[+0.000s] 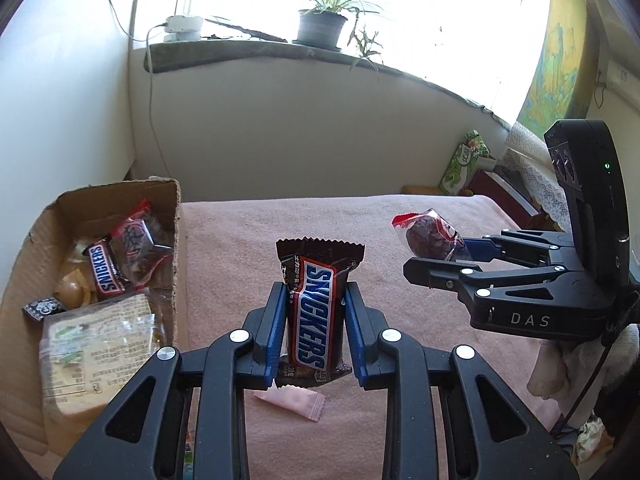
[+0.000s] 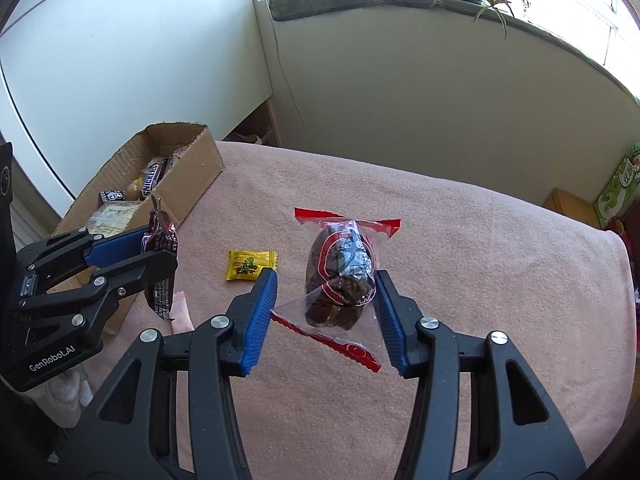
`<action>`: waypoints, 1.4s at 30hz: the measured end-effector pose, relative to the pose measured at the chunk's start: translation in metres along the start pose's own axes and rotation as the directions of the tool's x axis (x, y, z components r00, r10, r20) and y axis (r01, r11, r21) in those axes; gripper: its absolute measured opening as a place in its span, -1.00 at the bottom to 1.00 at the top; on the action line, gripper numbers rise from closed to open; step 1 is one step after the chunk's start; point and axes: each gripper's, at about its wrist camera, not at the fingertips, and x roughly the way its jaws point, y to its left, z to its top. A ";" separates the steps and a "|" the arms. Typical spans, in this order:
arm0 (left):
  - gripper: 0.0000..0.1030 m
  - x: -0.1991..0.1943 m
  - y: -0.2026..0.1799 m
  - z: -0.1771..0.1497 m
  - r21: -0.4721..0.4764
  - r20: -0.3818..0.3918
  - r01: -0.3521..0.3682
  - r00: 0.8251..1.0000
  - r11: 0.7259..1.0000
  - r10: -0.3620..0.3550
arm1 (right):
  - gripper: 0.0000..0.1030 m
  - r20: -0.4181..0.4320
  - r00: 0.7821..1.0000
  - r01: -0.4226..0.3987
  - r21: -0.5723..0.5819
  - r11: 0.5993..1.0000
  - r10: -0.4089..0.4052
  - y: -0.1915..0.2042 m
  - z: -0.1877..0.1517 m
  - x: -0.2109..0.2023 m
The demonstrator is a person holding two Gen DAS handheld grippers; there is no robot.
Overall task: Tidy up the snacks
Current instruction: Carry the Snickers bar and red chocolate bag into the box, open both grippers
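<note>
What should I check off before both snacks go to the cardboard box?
1. Left hand-held gripper closed on the Snickers bar: ok, both pads press its sides.
2. Right hand-held gripper holding the clear bag of dark snacks: cannot tell; the far pad touches the bag, but the near pad shows a gap in the right wrist view.
3. Bag lifted off the pink cloth: ok, the left wrist view shows it raised.
4. Cardboard box open and in view: ok, snacks already lie inside.
5. Loose items left on the cloth: not ok, yellow candy and pink sachet remain.
</note>
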 end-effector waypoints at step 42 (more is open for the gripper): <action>-0.49 -0.058 0.125 0.016 -0.248 0.121 -0.200 0.964 0.948 0.235 | 0.00 -0.002 0.965 -0.254 -0.280 0.926 0.263 0.182 0.017 0.001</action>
